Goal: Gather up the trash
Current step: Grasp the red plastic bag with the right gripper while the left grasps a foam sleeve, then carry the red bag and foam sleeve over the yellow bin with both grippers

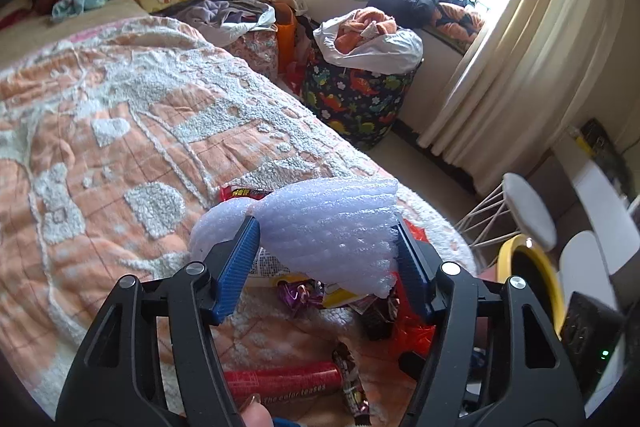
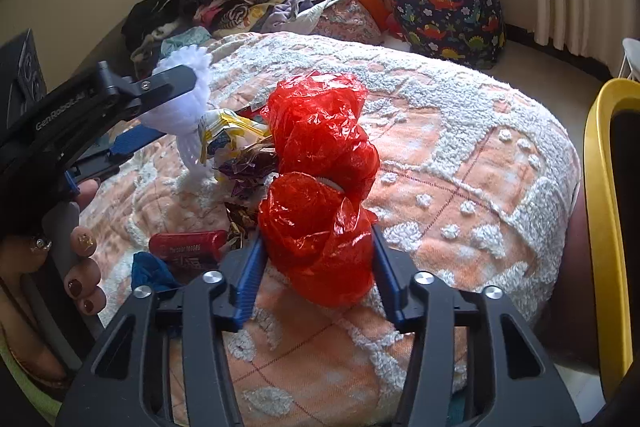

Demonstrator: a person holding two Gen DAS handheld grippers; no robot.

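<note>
Both grippers are at the grasp step on the bed point(image 2: 460, 155). The left gripper point(image 1: 324, 247) has its fingers partly closed on the white foam point(image 1: 332, 223), pads pressing its sides. The right gripper point(image 2: 318, 259) pinches the red bag point(image 2: 320, 227), just beside the wrapper pile point(image 2: 240, 155). Next, I judge, both loads must be lifted and carried to the yellow-rimmed bin point(image 2: 604, 187) beside the bed; the foam and the flimsy bag could slip.

wrappers point(image 2: 236, 163) on bed point(image 2: 460, 163), bin point(image 2: 600, 187) beside
</note>
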